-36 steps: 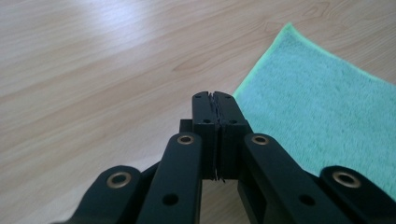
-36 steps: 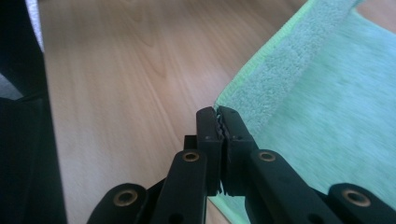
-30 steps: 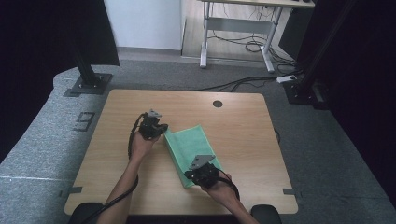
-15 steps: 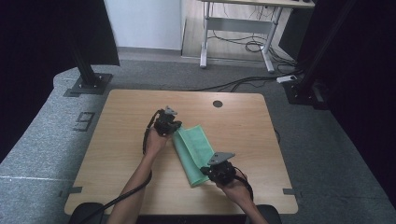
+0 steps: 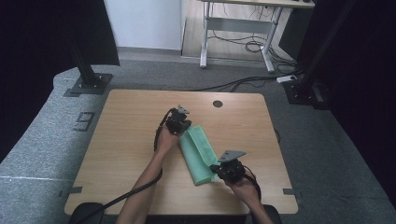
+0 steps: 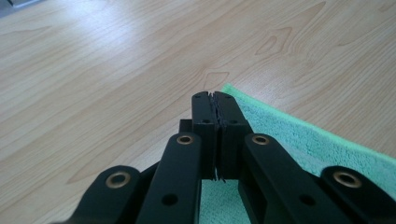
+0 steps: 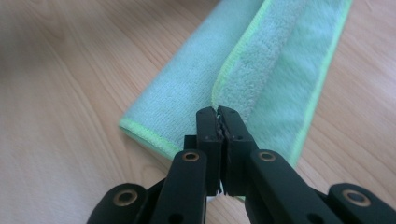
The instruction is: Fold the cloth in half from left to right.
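A light green cloth [image 5: 198,154] lies as a narrow folded strip slanting across the middle of the wooden table [image 5: 116,140]. My left gripper [image 5: 184,127] is at the strip's far end, jaws shut. In the left gripper view its closed tips [image 6: 213,95] meet the corner of the cloth [image 6: 303,135], which spreads out to their right. My right gripper [image 5: 214,169] is at the near end. In the right gripper view its jaws [image 7: 217,111] are shut on the hemmed edge of the cloth's upper layer [image 7: 280,60], which is lifted over the lower layer.
A round cable hole [image 5: 217,103] sits near the table's far edge. Black stand bases [image 5: 88,84] [image 5: 303,93] rest on the grey floor beyond the table's far corners. Cables [image 5: 243,84] run across the floor behind. Bare wood lies left and right of the cloth.
Both grippers have moved to the right across the table. The cloth has gone from a wide sheet to a narrow folded strip.
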Demonstrator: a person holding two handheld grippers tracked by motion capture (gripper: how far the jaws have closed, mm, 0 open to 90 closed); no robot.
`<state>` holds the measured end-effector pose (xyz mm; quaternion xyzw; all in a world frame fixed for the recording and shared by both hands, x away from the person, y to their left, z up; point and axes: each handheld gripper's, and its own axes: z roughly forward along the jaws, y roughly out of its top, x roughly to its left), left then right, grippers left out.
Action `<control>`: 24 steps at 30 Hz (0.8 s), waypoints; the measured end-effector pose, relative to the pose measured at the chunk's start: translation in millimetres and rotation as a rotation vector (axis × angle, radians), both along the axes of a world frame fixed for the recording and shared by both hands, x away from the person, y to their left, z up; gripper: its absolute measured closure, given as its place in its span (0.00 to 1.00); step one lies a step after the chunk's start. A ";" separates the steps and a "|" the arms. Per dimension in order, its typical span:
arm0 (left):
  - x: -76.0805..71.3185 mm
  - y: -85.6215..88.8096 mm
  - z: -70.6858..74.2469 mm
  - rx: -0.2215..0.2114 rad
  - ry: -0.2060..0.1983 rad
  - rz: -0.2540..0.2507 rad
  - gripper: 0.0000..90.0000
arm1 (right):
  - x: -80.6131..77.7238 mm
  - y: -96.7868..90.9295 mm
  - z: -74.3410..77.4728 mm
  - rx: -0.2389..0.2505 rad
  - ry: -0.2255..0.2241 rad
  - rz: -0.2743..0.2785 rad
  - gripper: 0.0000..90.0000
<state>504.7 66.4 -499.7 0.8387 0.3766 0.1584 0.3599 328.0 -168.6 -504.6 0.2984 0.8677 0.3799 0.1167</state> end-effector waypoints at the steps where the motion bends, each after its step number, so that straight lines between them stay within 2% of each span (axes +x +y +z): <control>1: 1.0 -2.4 -2.1 -0.001 0.003 0.002 0.98 | 0.6 -0.9 -1.5 -0.002 0.001 -0.006 0.97; 11: 5.9 -13.6 -21.6 0.030 0.030 0.002 0.94 | 5.8 -7.7 -13.9 -0.028 0.035 -0.028 0.96; 13: 6.1 -13.2 -21.9 0.027 0.024 0.005 0.88 | 6.4 -9.0 -14.1 -0.028 0.033 -0.032 0.94; 15: 6.1 -12.3 -19.6 0.032 0.006 0.019 0.75 | 6.7 -10.6 -13.1 -0.030 0.026 -0.046 0.90; 18: 6.3 -10.5 -12.7 0.026 -0.014 0.036 0.58 | 7.7 -14.1 -11.3 -0.040 0.006 -0.076 0.77; 21: 5.6 -8.5 -5.0 0.023 -0.030 0.041 0.49 | 10.0 -19.5 -9.2 -0.038 -0.006 -0.111 0.68; 24: 3.4 -5.9 1.5 0.010 -0.045 0.042 0.42 | 13.0 -24.8 -7.4 -0.045 -0.016 -0.143 0.64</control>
